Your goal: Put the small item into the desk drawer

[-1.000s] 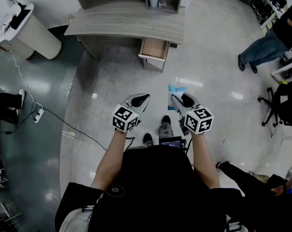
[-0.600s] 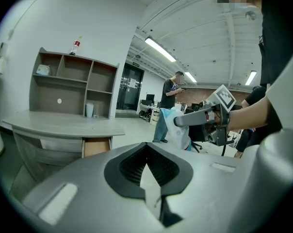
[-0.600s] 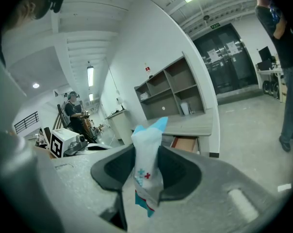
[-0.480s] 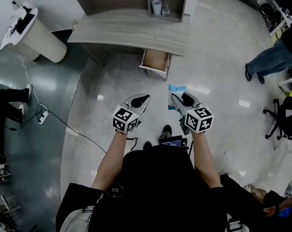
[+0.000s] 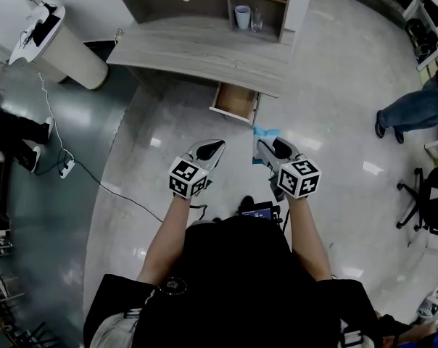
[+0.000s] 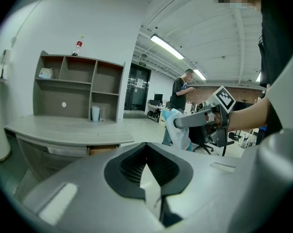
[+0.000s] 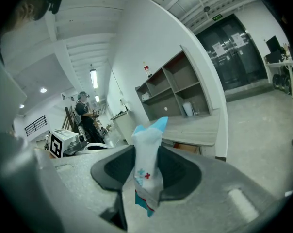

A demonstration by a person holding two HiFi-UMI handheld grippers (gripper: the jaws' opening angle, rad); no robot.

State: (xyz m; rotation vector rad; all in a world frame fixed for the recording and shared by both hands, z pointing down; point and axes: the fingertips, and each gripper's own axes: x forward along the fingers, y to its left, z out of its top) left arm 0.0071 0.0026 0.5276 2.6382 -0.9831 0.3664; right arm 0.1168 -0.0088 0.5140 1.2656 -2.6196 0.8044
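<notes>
While the person stands a little way short of the desk point(image 5: 197, 49), the right gripper point(image 5: 265, 145) pinches a small white-and-blue packet point(image 7: 147, 174) upright between its jaws, in the air in front of the desk's open drawer point(image 5: 236, 101). It looks like a sealed sachet, though its print is too small to read. The left gripper point(image 5: 212, 147), equally far from the desk, has its jaws pressed together. A white cup point(image 5: 241, 16) stands in the shelving at the desk's back.

Glossy polished floor point(image 5: 335, 165), matt wood-grain desk point(image 5: 197, 49) (drawer point(image 5: 235, 101) likewise), soft plastic packet point(image 7: 147, 171).
</notes>
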